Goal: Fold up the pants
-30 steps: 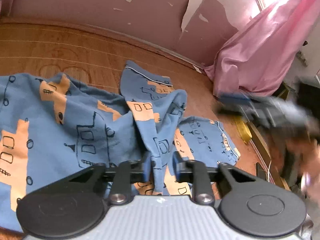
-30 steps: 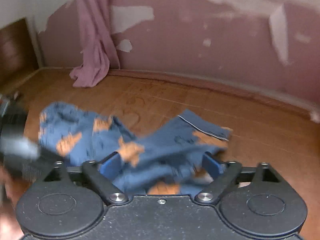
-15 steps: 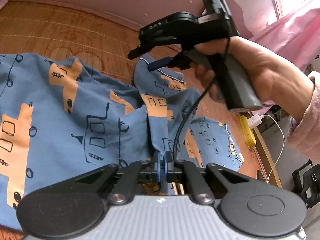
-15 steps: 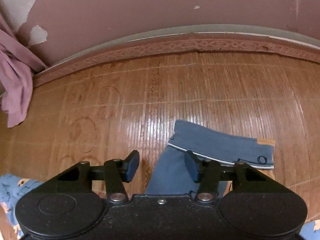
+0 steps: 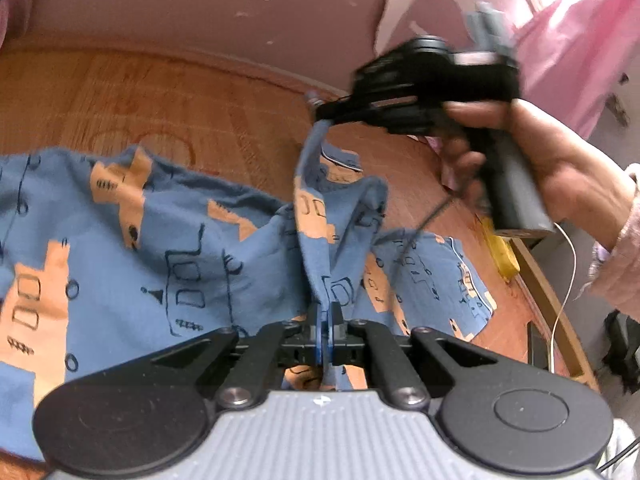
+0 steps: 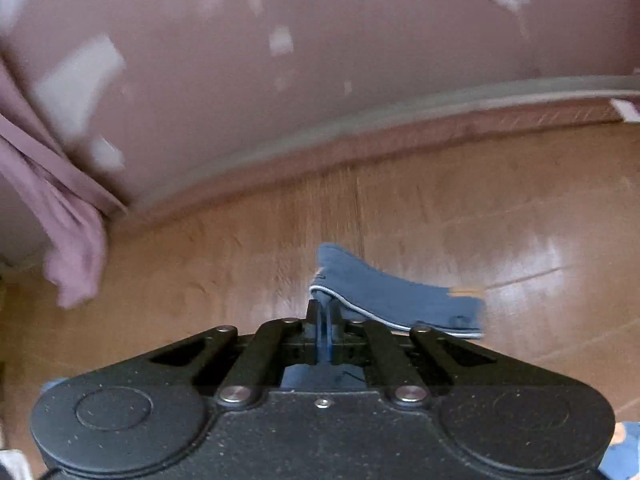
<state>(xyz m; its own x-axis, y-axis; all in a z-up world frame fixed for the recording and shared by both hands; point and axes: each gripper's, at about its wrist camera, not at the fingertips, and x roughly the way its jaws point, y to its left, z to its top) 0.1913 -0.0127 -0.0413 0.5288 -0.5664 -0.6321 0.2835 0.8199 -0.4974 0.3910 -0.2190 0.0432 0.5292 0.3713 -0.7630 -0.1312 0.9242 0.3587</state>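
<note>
Your left gripper is clamped on the pants bunched across the mat; your right gripper pinches the cuff at 12 o'clock. Lift both evenly, pulling the leg taut before laying it flat.

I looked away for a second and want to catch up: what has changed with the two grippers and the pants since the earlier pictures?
The right gripper, open over the cuff half a second ago, has shut on the cuff of one leg and lifted it off the mat. The left gripper closed on a fold a second ago and stays clamped there. The rest of the pants lie spread as before.
</note>
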